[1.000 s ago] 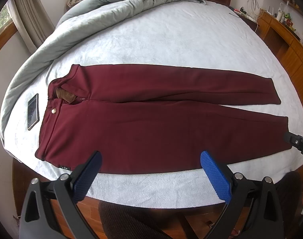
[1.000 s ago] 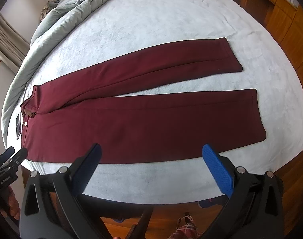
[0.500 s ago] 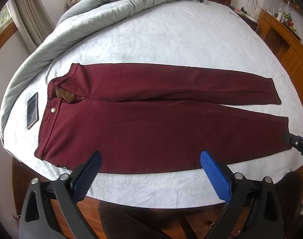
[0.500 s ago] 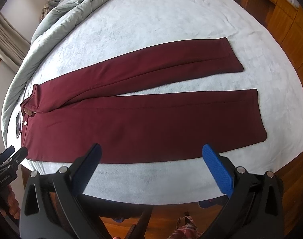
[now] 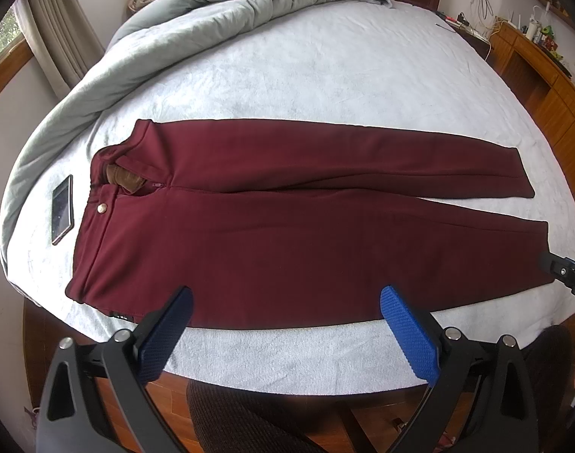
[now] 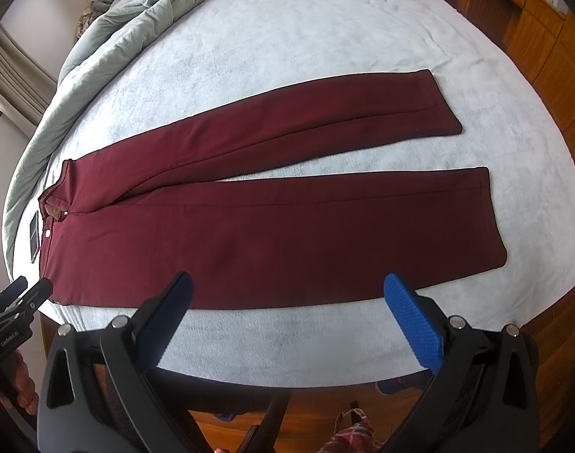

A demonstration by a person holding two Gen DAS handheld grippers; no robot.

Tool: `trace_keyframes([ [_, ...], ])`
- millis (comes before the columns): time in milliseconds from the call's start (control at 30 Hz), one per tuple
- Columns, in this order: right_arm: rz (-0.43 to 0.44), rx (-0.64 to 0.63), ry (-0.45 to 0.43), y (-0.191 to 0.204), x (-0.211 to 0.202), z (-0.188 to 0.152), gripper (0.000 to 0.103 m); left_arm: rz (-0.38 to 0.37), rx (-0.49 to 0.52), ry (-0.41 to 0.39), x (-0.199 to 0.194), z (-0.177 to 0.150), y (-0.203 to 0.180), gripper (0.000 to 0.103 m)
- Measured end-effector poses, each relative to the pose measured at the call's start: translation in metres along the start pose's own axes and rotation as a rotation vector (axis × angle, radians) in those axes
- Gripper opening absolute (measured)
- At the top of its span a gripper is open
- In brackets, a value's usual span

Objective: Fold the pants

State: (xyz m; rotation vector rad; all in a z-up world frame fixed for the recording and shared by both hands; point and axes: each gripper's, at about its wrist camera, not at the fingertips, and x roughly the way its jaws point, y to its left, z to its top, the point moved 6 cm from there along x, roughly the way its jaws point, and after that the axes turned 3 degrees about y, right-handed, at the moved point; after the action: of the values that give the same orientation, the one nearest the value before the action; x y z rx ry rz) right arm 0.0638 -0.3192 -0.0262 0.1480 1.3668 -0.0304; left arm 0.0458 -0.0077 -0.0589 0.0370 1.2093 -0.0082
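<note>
A: How far is the folding, do you think?

B: I judge it is not begun; the pants [image 5: 287,234] lie flat and full length on the bed [image 5: 325,75], along its near edge, with the waist toward the left side and the two legs spread a little apart toward the right side; no fold is visible.

A: And the claws?

B: The left claw [image 5: 285,336] is released, its blue pads wide apart and holding nothing; it hangs over the near edge of the bed, just before the lower leg; the right claw [image 6: 287,330] is the same, wide apart and empty, also over the near edge; neither touches the cloth.

A: So what is left?

B: All of it, I think; probably one leg must go over the other, then the length must be folded; the fabric looks thick and soft, so it may slip on the cover.

A: What about the bed and the room?

B: The bed has a pale fuzzy cover; a grey quilt [image 5: 212,11] is pushed to the far left corner; a phone [image 5: 62,209] lies just beside the waist, near the left edge; a wooden cabinet [image 6: 533,37] stands at the right, a curtain [image 5: 57,37] at the left; the floor is wood.
</note>
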Motion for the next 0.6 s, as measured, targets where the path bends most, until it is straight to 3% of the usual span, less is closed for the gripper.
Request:
trace_keyframes([
  [467, 0.009, 0.005, 0.008, -0.002, 0.005, 0.001, 0.101, 0.005, 0.003, 0.011, 0.005, -0.001, 0.001, 0.099],
  [600, 0.035, -0.006, -0.001, -0.02, 0.004, 0.018, 0.1, -0.013, 0.003, 0.026, 0.015, 0.009, -0.003, 0.099],
])
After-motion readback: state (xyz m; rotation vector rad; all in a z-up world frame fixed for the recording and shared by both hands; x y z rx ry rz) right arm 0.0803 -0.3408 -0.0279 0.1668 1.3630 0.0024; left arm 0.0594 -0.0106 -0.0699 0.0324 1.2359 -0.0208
